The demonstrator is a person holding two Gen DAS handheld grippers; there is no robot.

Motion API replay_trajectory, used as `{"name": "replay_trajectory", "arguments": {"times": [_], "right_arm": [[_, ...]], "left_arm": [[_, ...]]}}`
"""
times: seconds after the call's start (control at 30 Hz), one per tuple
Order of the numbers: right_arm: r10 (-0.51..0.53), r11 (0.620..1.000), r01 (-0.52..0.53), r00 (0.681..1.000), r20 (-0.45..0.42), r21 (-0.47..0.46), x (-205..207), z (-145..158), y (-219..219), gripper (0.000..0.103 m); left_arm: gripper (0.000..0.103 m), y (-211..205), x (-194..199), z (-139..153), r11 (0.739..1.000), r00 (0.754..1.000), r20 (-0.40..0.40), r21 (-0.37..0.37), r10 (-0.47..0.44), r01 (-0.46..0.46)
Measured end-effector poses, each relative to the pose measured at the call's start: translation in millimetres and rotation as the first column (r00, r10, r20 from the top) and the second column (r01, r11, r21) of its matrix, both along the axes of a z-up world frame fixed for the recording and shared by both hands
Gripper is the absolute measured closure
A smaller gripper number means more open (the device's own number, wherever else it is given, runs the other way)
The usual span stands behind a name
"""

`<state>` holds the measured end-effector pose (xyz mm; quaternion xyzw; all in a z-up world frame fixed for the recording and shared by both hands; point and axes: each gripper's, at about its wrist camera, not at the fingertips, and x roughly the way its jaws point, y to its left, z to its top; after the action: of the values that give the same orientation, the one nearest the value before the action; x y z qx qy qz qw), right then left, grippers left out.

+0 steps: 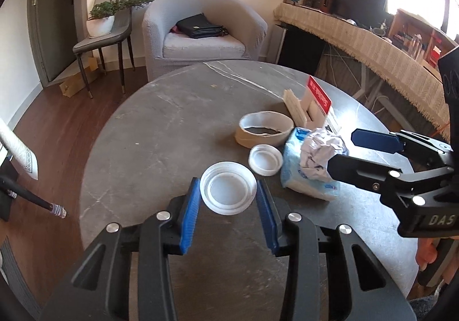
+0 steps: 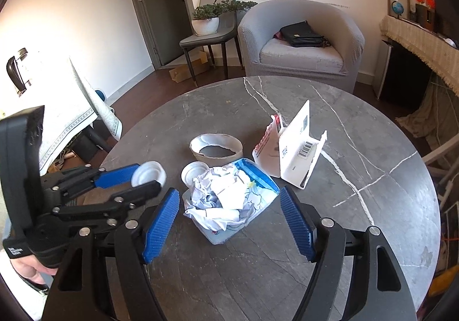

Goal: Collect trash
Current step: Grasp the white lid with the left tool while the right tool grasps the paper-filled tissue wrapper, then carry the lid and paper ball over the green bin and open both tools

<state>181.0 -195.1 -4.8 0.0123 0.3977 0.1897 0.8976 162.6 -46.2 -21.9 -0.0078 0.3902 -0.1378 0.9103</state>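
Left fingers point(image 1: 228, 196) pinch the clear lid point(image 1: 228, 192) edge-on, held off the tabletop point(image 1: 160, 131); right fingers point(image 2: 229, 215) spread, straddling the bag point(image 2: 229, 200).

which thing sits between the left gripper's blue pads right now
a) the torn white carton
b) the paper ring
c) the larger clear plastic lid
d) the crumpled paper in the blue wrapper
c: in the left wrist view the larger clear plastic lid lies between the left gripper pads, which touch its rim on both sides; the right wrist view shows it raised off the table.
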Motion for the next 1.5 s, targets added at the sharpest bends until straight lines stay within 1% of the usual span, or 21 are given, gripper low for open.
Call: {"name": "replay_trajectory", "arguments": {"times": [0.07,0.17,0.3,0.37,0.4,0.43,0.5,0.63,0.8,0.97,1.17,1.27,1.37,1.5], "right_arm": [[0.000,1.000,0.000,1.000,-0.002,-0.003,2,-1,2,0.029],[-0.004,0.999,0.004,1.000,-0.007,-0.036,7,-4,9,0.030],[-0.012,0.998,0.011,1.000,-0.026,-0.059,13,-10,17,0.043],[-0.026,0.997,0.024,0.999,-0.026,-0.077,16,-11,20,0.047],[-0.032,0.997,0.030,0.999,-0.025,-0.078,16,-10,20,0.052],[-0.033,0.997,0.031,0.999,-0.025,-0.075,16,-9,22,0.055],[-0.029,0.995,0.027,0.999,-0.015,-0.093,15,-6,26,0.056],[-0.013,0.998,0.013,1.000,-0.001,-0.069,12,0,32,0.056],[0.010,0.998,-0.009,1.000,0.016,-0.064,8,9,49,0.056],[0.042,0.998,-0.041,0.999,0.023,-0.048,5,14,70,0.056],[0.078,0.997,-0.078,0.996,0.032,-0.012,-1,17,98,0.056],[0.111,0.994,-0.111,0.993,0.033,0.010,-6,16,120,0.057],[0.151,0.988,-0.151,0.988,0.029,0.010,-13,14,142,0.056],[0.186,0.982,-0.186,0.982,0.033,0.015,-20,16,164,0.057]], "left_arm": [[0.061,4,-2,1,1.000,1.000,-0.001,0.002,0.004,-0.004],[0.061,13,-5,4,1.000,1.000,0.002,0.003,0.015,-0.015],[0.061,26,-7,9,0.999,0.999,0.004,0.002,0.035,-0.035],[0.061,32,-9,11,0.999,0.999,0.007,0.006,0.045,-0.045],[0.061,35,-11,12,0.999,0.999,0.008,0.006,0.049,-0.049],[0.061,38,-11,13,0.999,0.999,0.009,0.006,0.053,-0.053],[0.061,48,-15,16,0.998,0.998,0.013,0.004,0.066,-0.066],[0.061,66,-20,20,0.996,0.995,0.017,0.004,0.094,-0.094],[0.061,82,-27,24,0.994,0.993,0.022,0.003,0.113,-0.113],[0.061,96,-36,25,0.992,0.992,0.022,0.007,0.127,-0.128],[0.061,123,-51,22,0.988,0.988,0.009,0.016,0.154,-0.154],[0.061,140,-61,20,0.984,0.984,0.004,0.021,0.176,-0.176],[0.061,159,-71,11,0.979,0.979,-0.015,0.035,0.203,-0.202],[0.061,186,-83,-5,0.972,0.970,-0.066,0.033,0.232,-0.231]]}}
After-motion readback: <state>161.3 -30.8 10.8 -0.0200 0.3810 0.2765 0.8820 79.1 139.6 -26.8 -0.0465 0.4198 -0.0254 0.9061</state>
